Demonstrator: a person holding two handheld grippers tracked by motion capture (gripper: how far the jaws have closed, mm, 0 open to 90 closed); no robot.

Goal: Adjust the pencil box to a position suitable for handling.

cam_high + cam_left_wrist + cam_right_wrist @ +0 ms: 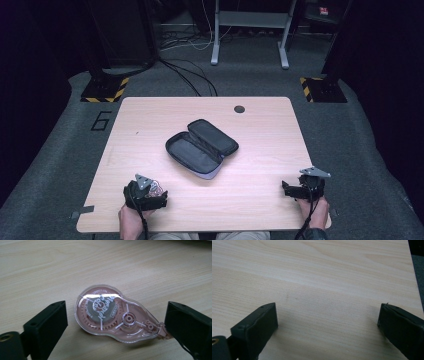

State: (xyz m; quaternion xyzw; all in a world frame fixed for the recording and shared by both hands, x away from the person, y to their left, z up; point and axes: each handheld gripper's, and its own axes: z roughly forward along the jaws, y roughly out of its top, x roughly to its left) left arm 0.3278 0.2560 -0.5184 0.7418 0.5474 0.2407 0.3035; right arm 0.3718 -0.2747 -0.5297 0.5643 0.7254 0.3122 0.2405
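The left gripper (115,322) stands open around the pink correction tape (116,315), which lies flat near the table's (260,200) front left corner. The step is grasping; next, the jaws must close squarely on it.

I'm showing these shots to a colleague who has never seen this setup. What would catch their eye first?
Probably the black pencil case, lying unzipped and spread open in the middle of the wooden table. Next, the pink correction tape dispenser with its clear shell, lying flat on the table between the open jaws of the left gripper, near the front left edge. The right gripper is open over bare wood at the front right.
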